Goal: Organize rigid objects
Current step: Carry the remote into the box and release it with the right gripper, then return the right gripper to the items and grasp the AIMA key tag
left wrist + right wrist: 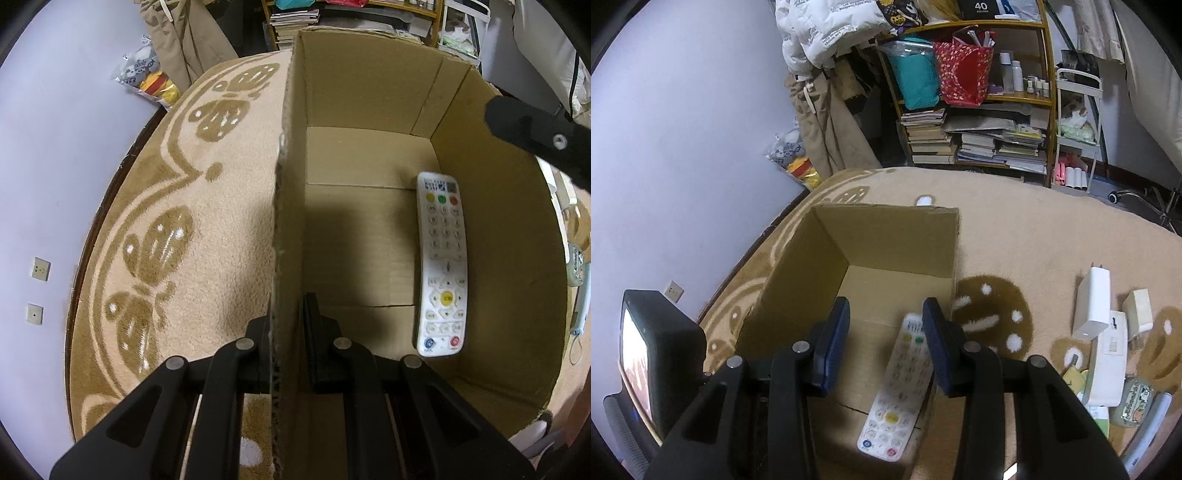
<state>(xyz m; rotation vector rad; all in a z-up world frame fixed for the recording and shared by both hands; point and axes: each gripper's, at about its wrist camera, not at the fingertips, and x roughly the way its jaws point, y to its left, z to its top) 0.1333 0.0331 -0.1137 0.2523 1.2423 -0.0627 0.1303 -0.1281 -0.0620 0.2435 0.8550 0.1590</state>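
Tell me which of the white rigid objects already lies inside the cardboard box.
The long white remote control with coloured buttons, flat on the brown cardboard box floor. The white charger blocks lie outside, on the beige carpet.

We see a beige patterned rug [1034, 229] underfoot. Behind it a wooden bookshelf [1047, 103] holds stacked books [929, 138] and a red bag [964, 74].

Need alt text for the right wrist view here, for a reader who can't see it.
The open right gripper hangs above a cardboard box on a patterned rug, with a white remote control lying flat on the box floor. White chargers and other small items lie on the rug to the right; a cluttered bookshelf stands behind.
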